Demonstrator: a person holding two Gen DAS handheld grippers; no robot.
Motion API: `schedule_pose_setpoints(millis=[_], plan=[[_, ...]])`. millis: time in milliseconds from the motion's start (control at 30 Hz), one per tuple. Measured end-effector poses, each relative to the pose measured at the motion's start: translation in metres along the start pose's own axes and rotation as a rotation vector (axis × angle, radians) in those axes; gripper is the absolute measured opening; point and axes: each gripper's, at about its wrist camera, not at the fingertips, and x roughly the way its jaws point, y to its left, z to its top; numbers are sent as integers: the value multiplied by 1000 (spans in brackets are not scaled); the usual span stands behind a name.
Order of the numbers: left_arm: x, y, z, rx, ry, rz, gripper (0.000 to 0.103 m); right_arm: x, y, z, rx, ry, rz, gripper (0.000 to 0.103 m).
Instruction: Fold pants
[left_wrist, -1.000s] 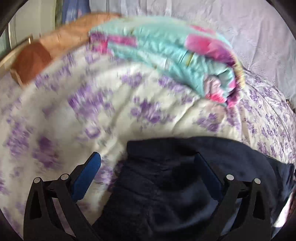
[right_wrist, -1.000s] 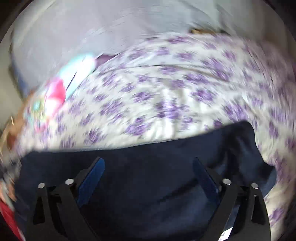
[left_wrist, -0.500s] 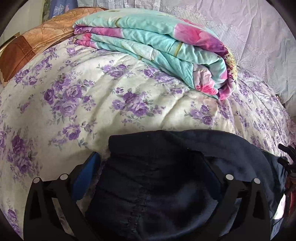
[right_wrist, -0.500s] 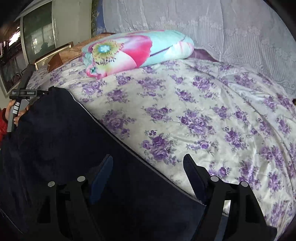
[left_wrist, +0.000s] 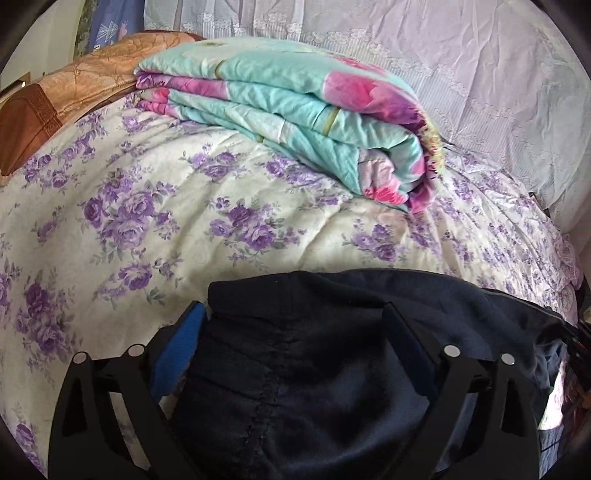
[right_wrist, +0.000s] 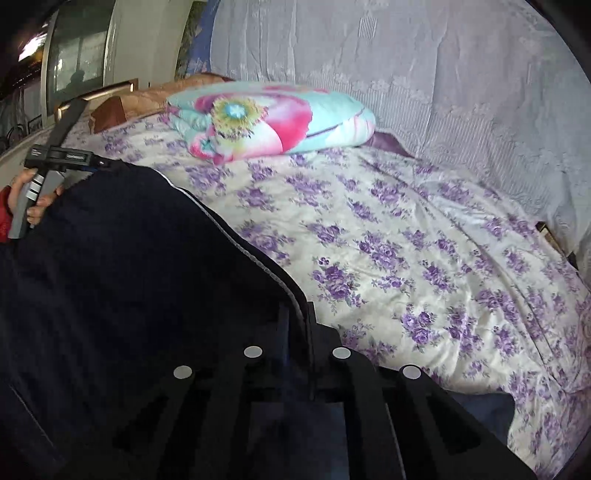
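Pants (left_wrist: 317, 369) of dark navy cloth were spread on the bed's white quilt with purple flowers (left_wrist: 155, 206), at its near edge. A seam was seen running down their middle in the left wrist view. The left hand-held gripper (left_wrist: 291, 332) was held wide over the pants, with the cloth lying between its blue pads (left_wrist: 177, 350). Its jaws were closing a little, but the pads were not yet pressed on the cloth.

The right hand-held gripper (right_wrist: 297, 325) was pressed together, and the edge of the pants was pinched between its fingers. From there the dark cloth was stretched up and away to the left in the right wrist view. At the far end of it a hand (right_wrist: 35, 201) with a red sleeve was seen on the other gripper's grey handle.

A folded blanket in teal and pink (left_wrist: 295, 110) was laid farther back on the bed, well apart from the pants. A brown pillow (left_wrist: 74, 88) was set beside it. A pale lace curtain (right_wrist: 406, 74) was hung behind the bed.
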Motion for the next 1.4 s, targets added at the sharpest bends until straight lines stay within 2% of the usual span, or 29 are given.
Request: schedule_pose_setpoints(millis=[100,167,233,300,467,633,767,800,867,900,1000,1067,1200,1300,1400], plan=[[-14,5,-3,-29,-7,-42,91,-46,39,-20,-38,-38,-24,8],[-26,11,-6,-76,-6,-102,90,-67,66,-40,-51,-48,-45,8],[-32,18,-9,-157,30,-196,90,-80,84,-57,-40,-51,-42,8],[-34,22,-15,-239,78,-236,90,-86,92,-69,-9,-50,-34,8],[-53,12,-24,-325,109,-213,90,-98,101,-85,44,-64,-19,8],[-59,-5,-16,-364,113,-95,90,-110,124,-105,34,-65,-12,8],[-60,-14,-17,-379,130,-128,90,-121,137,-120,54,-70,-15,8],[-60,-16,-17,-380,127,-122,88,-124,138,-123,61,-71,-17,8],[-58,-22,-17,-345,125,-79,36,-129,136,-127,74,-77,-21,8],[-55,-22,-18,-330,142,-79,29,-133,136,-127,81,-83,-26,8],[-67,-12,-30,-356,145,-134,21,-144,134,-127,98,-108,-42,8],[-89,-10,-36,-341,115,-171,20,-156,133,-125,94,-129,-64,8],[-157,-14,-55,-201,42,-222,20,-196,135,-125,82,-178,-75,8],[-183,-9,-84,-99,49,-240,22,-218,150,-142,59,-180,-64,8],[-183,14,-127,-95,81,-246,22,-219,178,-173,59,-141,-33,8]])
